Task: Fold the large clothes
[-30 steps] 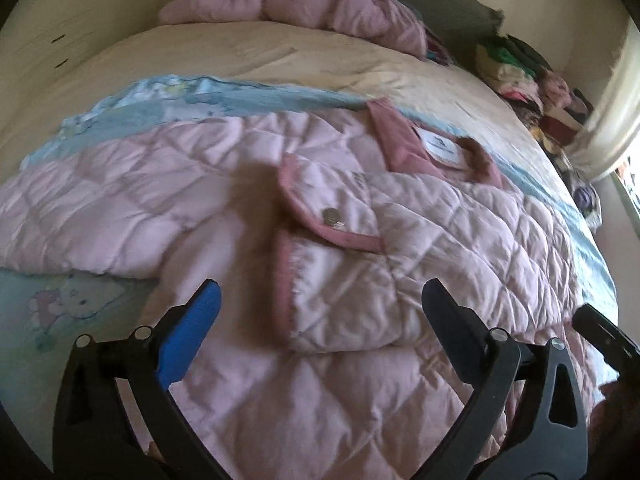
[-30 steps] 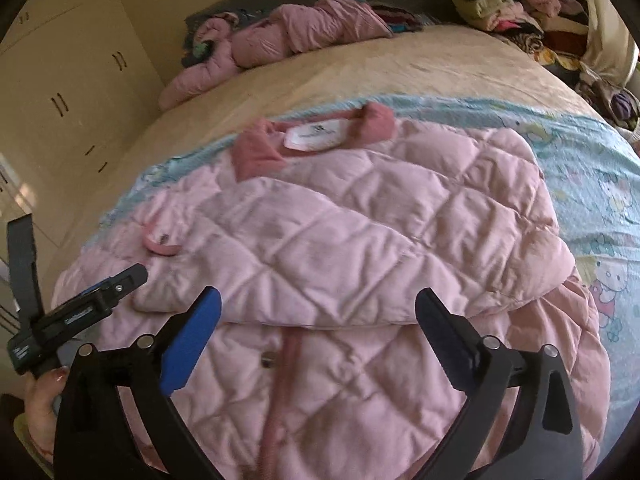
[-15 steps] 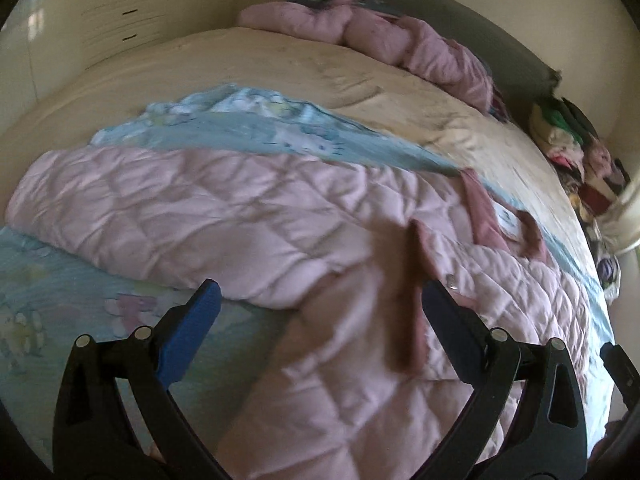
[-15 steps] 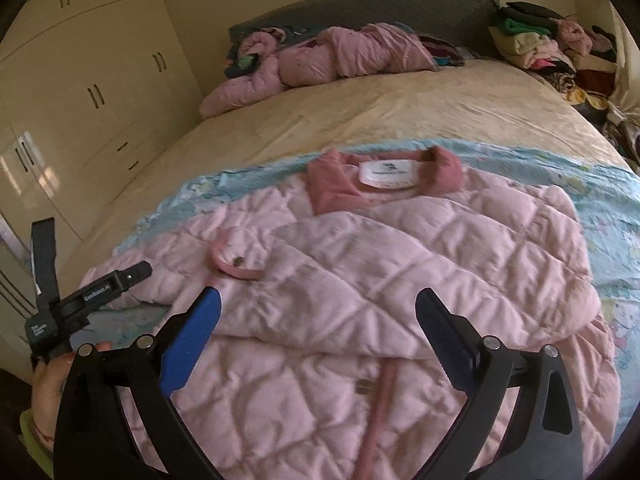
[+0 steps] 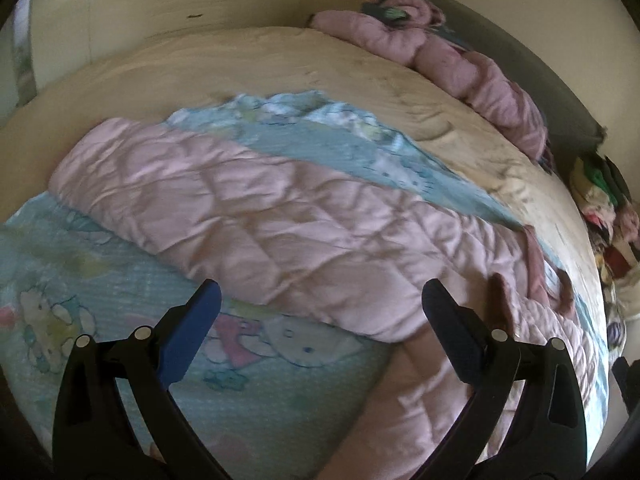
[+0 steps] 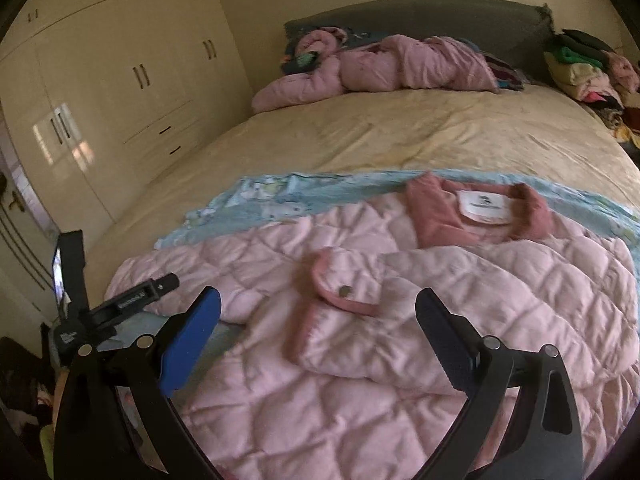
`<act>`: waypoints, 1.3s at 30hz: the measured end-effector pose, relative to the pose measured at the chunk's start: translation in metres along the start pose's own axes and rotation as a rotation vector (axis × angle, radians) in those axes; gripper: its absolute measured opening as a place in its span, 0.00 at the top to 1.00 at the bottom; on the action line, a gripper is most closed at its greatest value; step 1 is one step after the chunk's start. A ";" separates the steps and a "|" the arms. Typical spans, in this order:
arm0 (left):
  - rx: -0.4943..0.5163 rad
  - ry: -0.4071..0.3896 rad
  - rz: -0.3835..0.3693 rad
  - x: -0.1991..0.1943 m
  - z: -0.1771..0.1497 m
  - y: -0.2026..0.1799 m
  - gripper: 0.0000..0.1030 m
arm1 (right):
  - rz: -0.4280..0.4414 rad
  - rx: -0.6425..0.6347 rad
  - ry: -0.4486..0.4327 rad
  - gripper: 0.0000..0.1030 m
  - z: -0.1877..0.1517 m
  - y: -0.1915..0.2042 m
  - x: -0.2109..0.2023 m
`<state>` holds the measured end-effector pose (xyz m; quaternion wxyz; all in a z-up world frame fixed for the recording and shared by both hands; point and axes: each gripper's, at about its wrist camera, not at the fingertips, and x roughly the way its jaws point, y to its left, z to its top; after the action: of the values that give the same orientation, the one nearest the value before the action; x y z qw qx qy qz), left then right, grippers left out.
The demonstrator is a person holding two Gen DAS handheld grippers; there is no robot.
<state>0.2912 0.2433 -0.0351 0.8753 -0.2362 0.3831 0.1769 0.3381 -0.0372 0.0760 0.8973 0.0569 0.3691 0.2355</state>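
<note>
A pink quilted jacket [image 6: 460, 304] lies on the bed with its darker pink collar [image 6: 480, 216] and white label away from me. One sleeve is folded across the chest, its cuff [image 6: 340, 292] with a snap facing left. The other sleeve [image 5: 248, 220] stretches out flat to the left over a light blue cartoon sheet [image 5: 280, 368]. My left gripper [image 5: 320, 336] hangs open above the lower edge of that outstretched sleeve. My right gripper [image 6: 316, 340] is open over the jacket front, below the folded cuff. Neither holds anything.
A second pink jacket [image 6: 380, 68] lies crumpled by the grey headboard [image 6: 440, 16]. A pile of mixed clothes [image 6: 588, 68] sits at the far right. Cream wardrobes [image 6: 100, 88] stand left of the bed. The other hand-held gripper's body [image 6: 120, 308] shows at the left.
The left gripper has swung left, from over the folded cuff to the outstretched sleeve. The right gripper has drawn back and tilted up, showing more of the room. Both stayed open.
</note>
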 end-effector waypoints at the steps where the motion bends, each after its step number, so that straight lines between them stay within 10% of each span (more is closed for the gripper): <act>1: -0.013 0.000 0.008 0.001 0.001 0.006 0.09 | 0.008 -0.011 0.002 0.05 0.002 0.006 0.003; 21: -0.247 0.015 0.099 0.029 0.021 0.116 0.09 | 0.142 -0.204 0.112 0.05 -0.009 0.093 0.070; 30: -0.361 0.052 0.074 0.059 0.030 0.153 0.09 | 0.168 -0.197 0.154 0.05 -0.022 0.096 0.088; 35: -0.455 -0.054 -0.003 0.061 0.033 0.173 0.09 | 0.175 -0.123 0.151 0.05 -0.021 0.076 0.084; 36: -0.477 -0.080 -0.034 0.059 0.031 0.177 0.12 | 0.176 -0.110 0.150 0.05 -0.021 0.072 0.082; 38: -0.484 -0.105 -0.031 0.057 0.031 0.180 0.67 | 0.172 -0.086 0.143 0.05 -0.022 0.062 0.076; 39: -0.486 -0.116 -0.056 0.056 0.032 0.182 0.74 | 0.169 -0.076 0.137 0.05 -0.022 0.059 0.073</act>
<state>0.2564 0.4183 -0.1093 0.8179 -0.4396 0.2717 0.2528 0.3456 0.0468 0.0297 0.8482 0.0376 0.4144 0.3276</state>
